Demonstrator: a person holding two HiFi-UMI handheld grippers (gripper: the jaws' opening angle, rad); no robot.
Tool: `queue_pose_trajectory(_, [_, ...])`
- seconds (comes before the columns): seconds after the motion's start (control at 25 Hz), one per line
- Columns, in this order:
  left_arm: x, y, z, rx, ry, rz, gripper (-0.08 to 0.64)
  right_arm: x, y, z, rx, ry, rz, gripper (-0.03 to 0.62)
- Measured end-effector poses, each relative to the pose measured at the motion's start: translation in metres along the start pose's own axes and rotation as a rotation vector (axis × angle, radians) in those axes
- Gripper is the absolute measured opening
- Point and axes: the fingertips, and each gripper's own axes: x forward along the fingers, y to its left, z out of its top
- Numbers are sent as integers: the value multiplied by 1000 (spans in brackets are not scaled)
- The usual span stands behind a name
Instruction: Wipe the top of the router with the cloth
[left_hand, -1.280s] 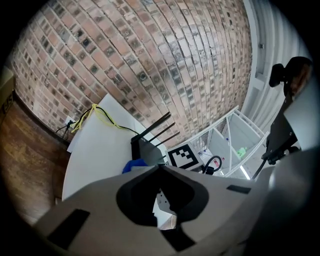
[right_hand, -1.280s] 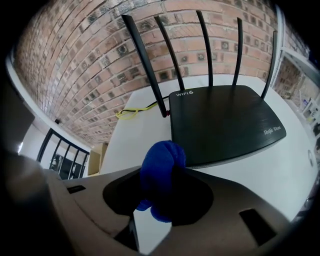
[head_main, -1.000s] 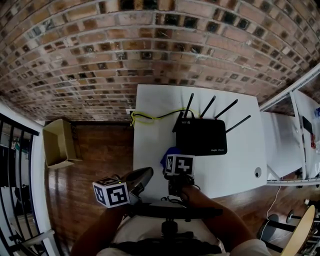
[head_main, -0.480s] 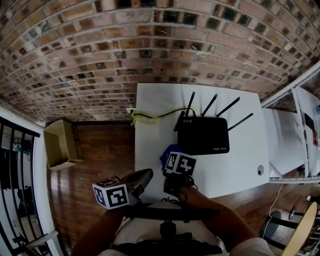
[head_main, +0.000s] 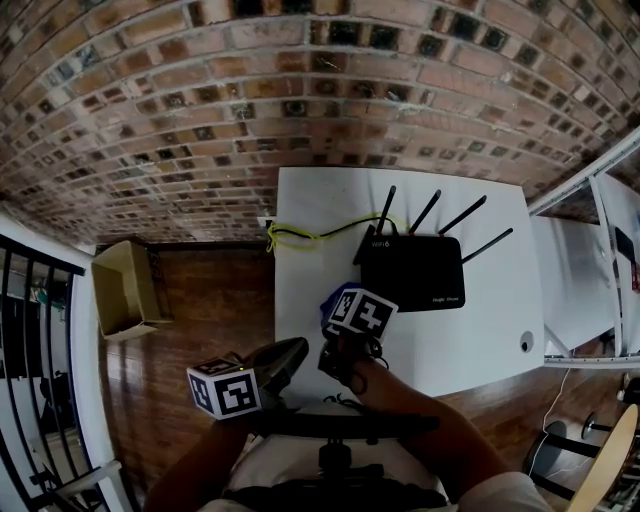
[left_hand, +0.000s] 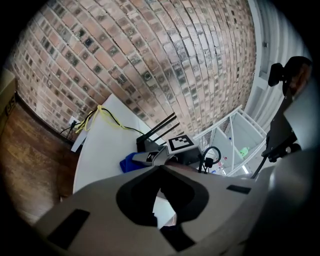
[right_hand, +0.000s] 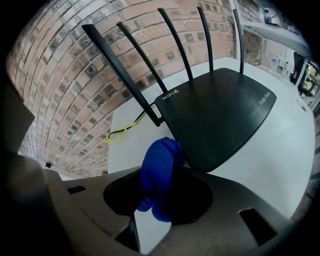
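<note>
Only in the right gripper view: blue cloth (right_hand: 158, 167) pinched between the jaws of the right gripper (right_hand: 162, 170), just beside the near corner of the router (right_hand: 220, 115). In the head view, mostly hidden behind the marker cube (head_main: 360, 312). Jaws of the left gripper (left_hand: 160, 168) pressed together, empty, well apart from the router. White "WIFI6" on the router's top; other print too small to read.

head view looks steeply down on the tabletop (head_main: 480, 330). both gripper views sit low, close, sharing the router (right_hand: 215, 115).
</note>
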Motion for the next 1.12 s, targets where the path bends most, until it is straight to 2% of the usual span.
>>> queue_pose_trajectory(0.12, [1,0,-1,-14,5,-8,25,5,4,8,12,-15,-9,133])
queue_pose_trajectory(0.48, [2,3,11,10,-13,12,25,16,13,34,56,-36,-12,133])
queue_pose_trajectory(0.72, [6,8,31,55,-47,40,25,21,20,48,6,-42,5,133])
queue_pose_trajectory(0.96, [16,9,39,21,-56,22,25,24,24,53,-46,-37,24,133])
queue_pose_trajectory(1.12, [19,8,41,25,-56,19,25,20,33,52,-79,-33,84,133])
